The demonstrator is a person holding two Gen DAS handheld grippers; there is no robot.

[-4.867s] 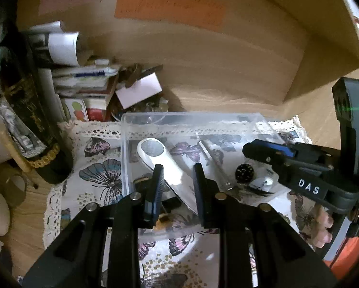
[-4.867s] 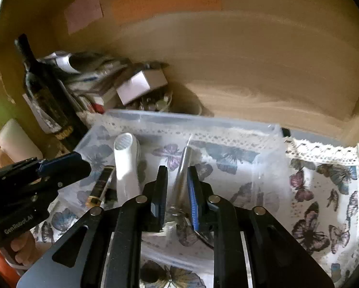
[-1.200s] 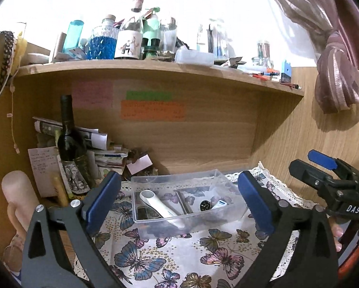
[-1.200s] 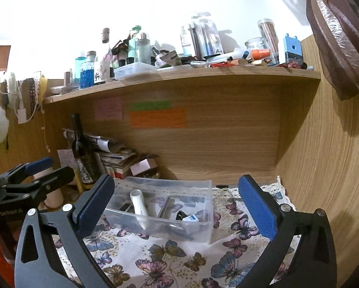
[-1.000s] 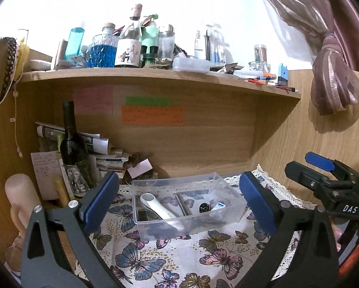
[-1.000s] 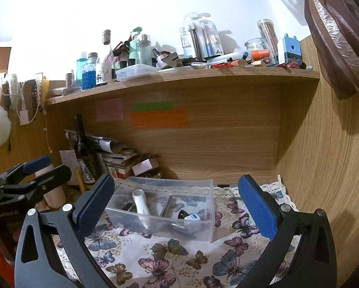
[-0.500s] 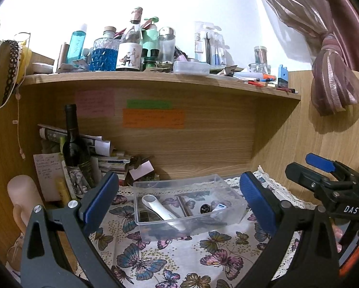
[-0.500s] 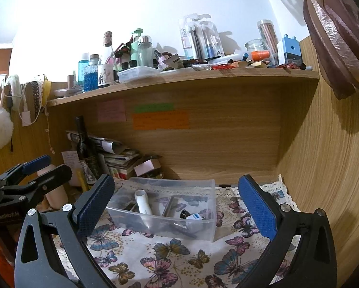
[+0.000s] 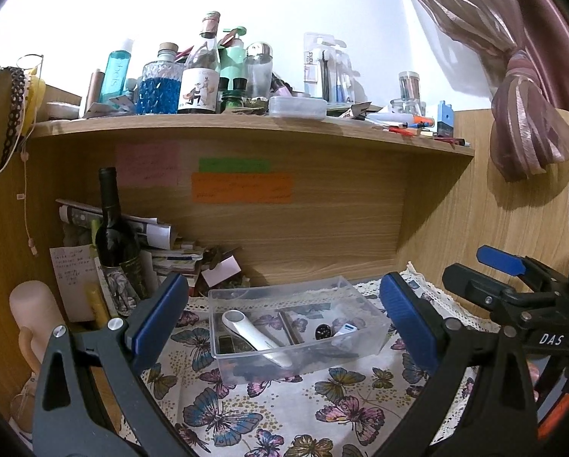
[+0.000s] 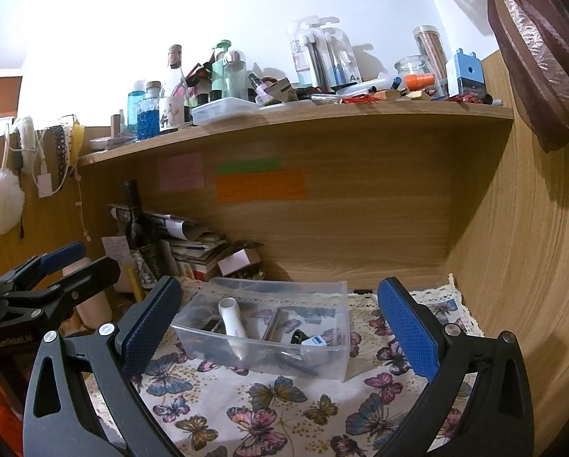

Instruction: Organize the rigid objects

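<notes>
Clear, thin-walled plastic bin [image 9: 360,306], rectangular, sits on the butterfly-print cloth [image 9: 246,411] with its lace edge, in front of the wood-grain back panel [image 9: 322,228], and both grippers hang back from it: left gripper [image 9: 284,321] with fingers spread wide, nothing between the ribbed blue pads [image 9: 159,318], right gripper [image 10: 273,327] just as wide and empty. Inside the bin: one glossy white wand [image 9: 254,337] lying diagonally, one slim metal bar [image 9: 290,327] beside it, one small black round piece [image 9: 322,330], one white-and-blue block [image 9: 344,331]. Left of the bin, one dark glass bottle [image 9: 115,236] stands upright.
</notes>
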